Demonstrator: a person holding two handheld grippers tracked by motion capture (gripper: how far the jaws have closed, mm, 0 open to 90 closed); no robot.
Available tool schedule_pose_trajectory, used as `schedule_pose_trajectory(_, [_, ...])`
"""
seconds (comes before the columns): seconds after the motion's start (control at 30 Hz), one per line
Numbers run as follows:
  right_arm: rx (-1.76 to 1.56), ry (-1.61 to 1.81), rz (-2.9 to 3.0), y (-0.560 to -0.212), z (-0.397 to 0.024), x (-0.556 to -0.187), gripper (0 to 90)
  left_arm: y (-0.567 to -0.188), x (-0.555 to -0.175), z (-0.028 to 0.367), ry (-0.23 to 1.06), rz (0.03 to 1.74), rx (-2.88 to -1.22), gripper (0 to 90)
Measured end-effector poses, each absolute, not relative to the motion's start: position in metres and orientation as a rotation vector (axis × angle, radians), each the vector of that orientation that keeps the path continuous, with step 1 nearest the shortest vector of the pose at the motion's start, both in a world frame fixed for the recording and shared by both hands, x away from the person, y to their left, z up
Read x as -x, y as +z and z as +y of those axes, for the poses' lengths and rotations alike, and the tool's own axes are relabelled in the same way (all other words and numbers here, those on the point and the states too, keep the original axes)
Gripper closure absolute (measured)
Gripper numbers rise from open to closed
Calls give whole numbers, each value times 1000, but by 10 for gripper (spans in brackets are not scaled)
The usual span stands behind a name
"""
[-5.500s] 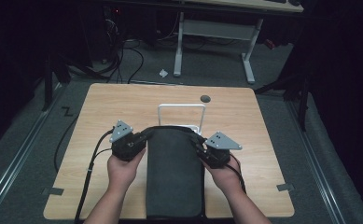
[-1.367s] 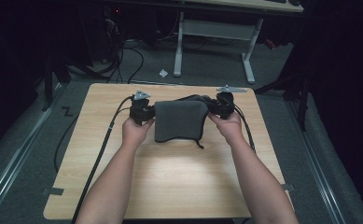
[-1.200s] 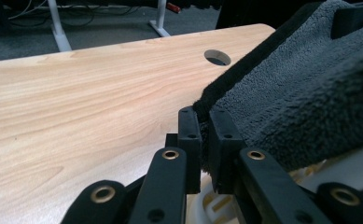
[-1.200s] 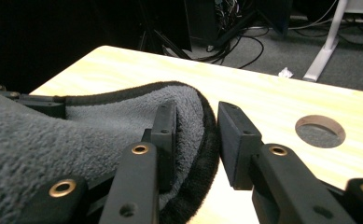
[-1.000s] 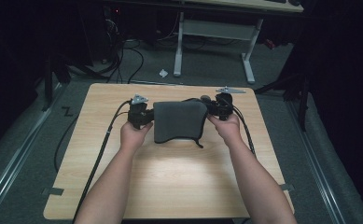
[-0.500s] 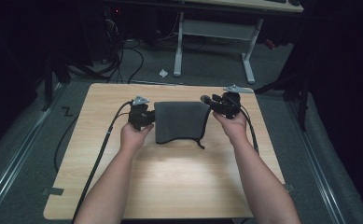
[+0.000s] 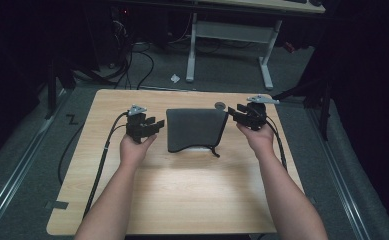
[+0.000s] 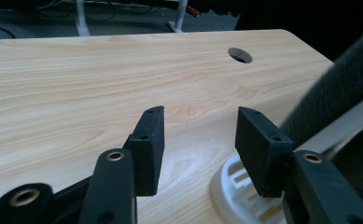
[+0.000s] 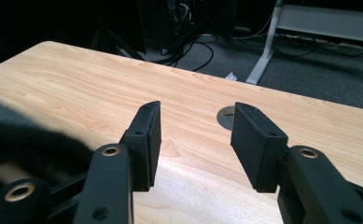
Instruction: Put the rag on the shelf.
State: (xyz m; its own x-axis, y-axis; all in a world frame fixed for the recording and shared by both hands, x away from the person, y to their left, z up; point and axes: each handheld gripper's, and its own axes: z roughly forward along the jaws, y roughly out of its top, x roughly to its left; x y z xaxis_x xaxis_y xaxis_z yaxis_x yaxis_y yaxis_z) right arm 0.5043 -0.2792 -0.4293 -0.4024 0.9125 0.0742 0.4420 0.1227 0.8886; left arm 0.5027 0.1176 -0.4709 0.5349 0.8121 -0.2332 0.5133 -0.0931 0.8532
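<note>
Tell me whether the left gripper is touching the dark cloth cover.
Apart. In the high view, bare table shows between the left gripper and the cloth cover; its jaws have just been opening, nothing between them.

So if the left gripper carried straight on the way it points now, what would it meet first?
Probably nothing: ahead of the open left gripper lies bare table. The dark grey pouch and the white stand sit off to its side; depth is hard to judge.

The dark grey fabric sleeve [image 7: 196,128] is lying flat on my table's far half, its cord trailing off the near corner.
</note>
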Motion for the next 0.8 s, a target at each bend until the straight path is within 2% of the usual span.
schedule_pose_trajectory(0.3, [-1226, 1243, 1870, -432, -281, -462, 548, -475, -465, 136, 379, 1082, -1746, 510])
schedule_pose_trajectory(0.53, [-1167, 1173, 1923, -441, -272, -421, 520, -484, -417, 145, 374, 1038, -1765, 500])
schedule_pose_trajectory(0.8, [-1066, 1149, 1944, -463, -254, -366, 535, -501, -361, 157, 321, 1014, -1790, 500])
